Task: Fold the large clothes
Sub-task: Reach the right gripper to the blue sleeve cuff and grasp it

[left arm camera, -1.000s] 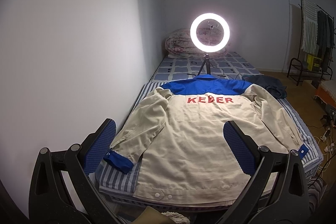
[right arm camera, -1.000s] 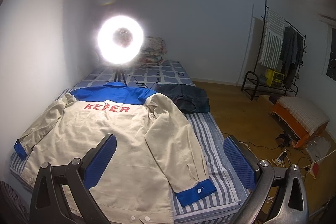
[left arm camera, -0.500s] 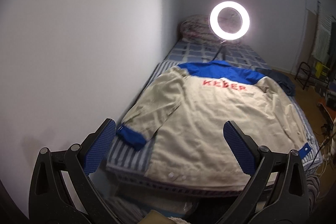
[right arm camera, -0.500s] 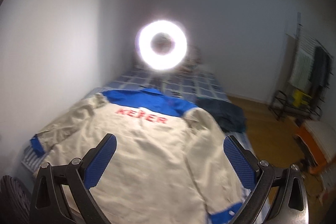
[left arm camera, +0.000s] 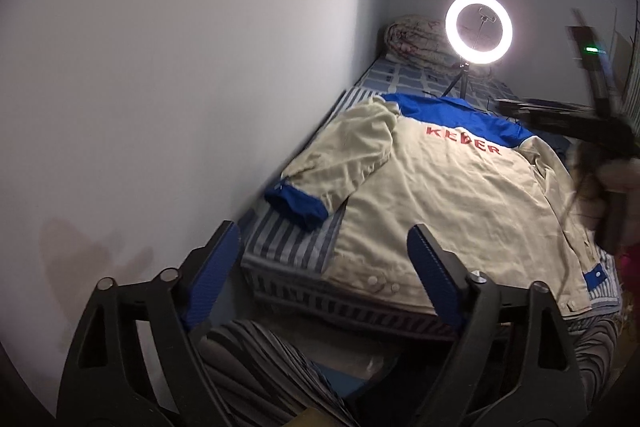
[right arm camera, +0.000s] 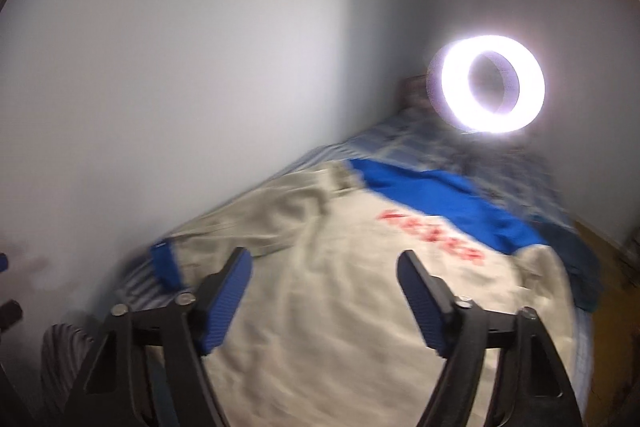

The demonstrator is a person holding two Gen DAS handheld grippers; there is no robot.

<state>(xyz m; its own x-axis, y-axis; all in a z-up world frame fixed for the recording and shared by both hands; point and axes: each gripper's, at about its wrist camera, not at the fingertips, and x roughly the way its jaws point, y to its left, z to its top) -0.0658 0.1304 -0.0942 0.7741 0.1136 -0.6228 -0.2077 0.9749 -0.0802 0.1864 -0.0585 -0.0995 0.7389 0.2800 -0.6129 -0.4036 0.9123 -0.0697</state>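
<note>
The beige work jacket (left arm camera: 432, 203) with blue yoke and red lettering lies back-up and spread flat on the striped bed (left arm camera: 288, 247), collar toward the ring light (left arm camera: 479, 29) at the far end, hem at the near edge. Its long axis runs from the near edge of the bed away toward the light. The wall-side sleeve is bent alongside the body, its blue cuff (left arm camera: 298, 203) resting on the bare striped sheet just beside the wall.

The left gripper (left arm camera: 324, 267) hangs above the near wall-side corner of the bed, its jaws closing with nothing between them; cuff and hem corner lie ahead of and below the pads, apart from them. The right gripper (right arm camera: 326, 299) hovers over the lower middle of the jacket (right arm camera: 360, 287), jaws likewise closing on air; this view is blurred, so contact with the cloth cannot be told, though none is apparent. In the left view it shows as a dark smear at the right edge.

Judged from this layout, the left hand is nearer the cuff (right arm camera: 166, 263) and wall-side sleeve, the likelier first pick for a fold across the long axis.
</note>
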